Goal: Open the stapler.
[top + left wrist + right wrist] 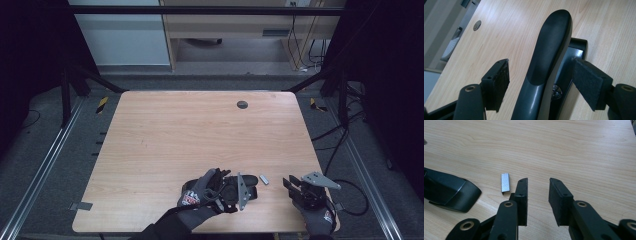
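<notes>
left gripper (540,82) gapes around the glossy black stapler (549,50) — felt pads clear — on grained wood table (506,30).

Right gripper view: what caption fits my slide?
Open hand-held gripper beside a staple strip near a black stapler.

I can read no text from here. The glove on the left hand (197,196) carries a red and white mark at its cuff, low and center in the high view, and the right hand's glove (320,220) has one too, both too small to read.
</notes>
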`<move>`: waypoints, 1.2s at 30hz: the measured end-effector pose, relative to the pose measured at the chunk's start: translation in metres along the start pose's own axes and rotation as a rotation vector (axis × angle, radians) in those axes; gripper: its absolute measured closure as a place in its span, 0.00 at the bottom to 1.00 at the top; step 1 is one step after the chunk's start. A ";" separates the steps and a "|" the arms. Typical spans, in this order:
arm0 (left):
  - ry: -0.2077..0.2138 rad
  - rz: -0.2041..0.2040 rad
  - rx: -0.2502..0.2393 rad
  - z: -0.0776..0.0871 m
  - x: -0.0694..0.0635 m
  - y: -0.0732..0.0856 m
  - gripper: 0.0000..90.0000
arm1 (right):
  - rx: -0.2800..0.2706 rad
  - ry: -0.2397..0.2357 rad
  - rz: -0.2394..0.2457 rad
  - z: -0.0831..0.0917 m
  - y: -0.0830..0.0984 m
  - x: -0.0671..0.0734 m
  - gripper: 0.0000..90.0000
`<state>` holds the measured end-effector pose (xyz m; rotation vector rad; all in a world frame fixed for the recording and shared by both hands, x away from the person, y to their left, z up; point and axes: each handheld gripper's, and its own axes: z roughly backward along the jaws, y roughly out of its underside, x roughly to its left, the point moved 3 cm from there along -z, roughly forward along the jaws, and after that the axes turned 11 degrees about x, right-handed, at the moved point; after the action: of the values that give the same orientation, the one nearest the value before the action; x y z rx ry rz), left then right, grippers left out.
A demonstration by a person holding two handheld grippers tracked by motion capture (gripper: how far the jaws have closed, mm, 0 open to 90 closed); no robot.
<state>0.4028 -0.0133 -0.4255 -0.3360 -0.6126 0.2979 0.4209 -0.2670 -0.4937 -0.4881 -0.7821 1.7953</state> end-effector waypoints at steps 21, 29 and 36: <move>-0.068 -0.033 0.018 -0.016 -0.005 -0.003 0.34 | 0.007 -0.011 -0.007 0.000 0.000 0.001 0.82; -0.082 -0.054 0.029 -0.024 -0.008 -0.004 0.35 | 0.010 -0.020 -0.006 -0.001 0.000 0.001 0.85; -0.095 -0.053 0.029 -0.031 -0.009 -0.005 0.35 | 0.014 -0.029 -0.009 -0.001 0.000 0.002 0.86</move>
<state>0.4151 -0.0282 -0.4515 -0.2789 -0.7084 0.2729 0.4206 -0.2650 -0.4942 -0.4493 -0.7901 1.8017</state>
